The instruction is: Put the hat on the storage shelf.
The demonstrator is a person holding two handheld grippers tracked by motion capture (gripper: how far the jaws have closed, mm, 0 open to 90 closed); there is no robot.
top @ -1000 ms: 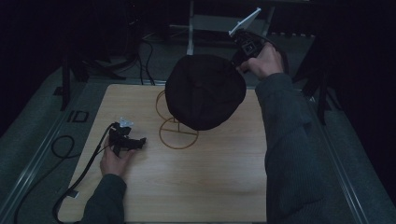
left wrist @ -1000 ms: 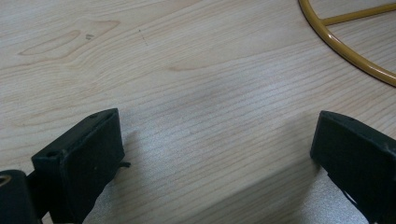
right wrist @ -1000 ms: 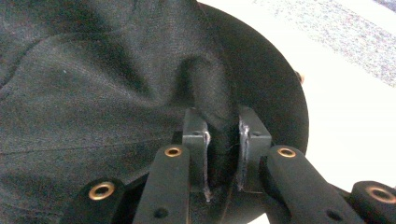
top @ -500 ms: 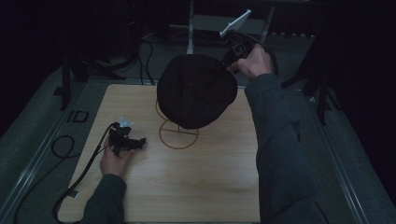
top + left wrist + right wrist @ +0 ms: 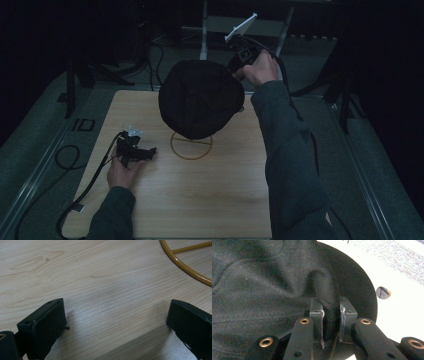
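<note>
The right gripper is clamped on a pinch of the black hat; in the right gripper view the black fabric is bunched up betw. the two pads, jaws nearly together. Vs a sec ago the hat has shifted: it has travelled toward the table's left side and a bit nearer the person, so it now hangs over the far-centre part of the wooden table, its lower edge overlapping the yellow wire ring base of the hat stand. The stand's upright is hidden behind the hat, so I can't tell whether the crown already touches its top. The right hand sits beyond the table's far edge, gripper w/ its grey plate tilted up. The left gripper hasn't budged: it rests on the table near the left edge, jaws spread wide w/ nothing betw. them, bare wood and an arc of the ring ahead of it in the left gripper view. My read: the hat is being brought in line w/ the stand, approx. centred above the ring now; what's left is lowering it onto the stand and letting go. Risk: hat lands off-centre and tips the light wire stand.
</note>
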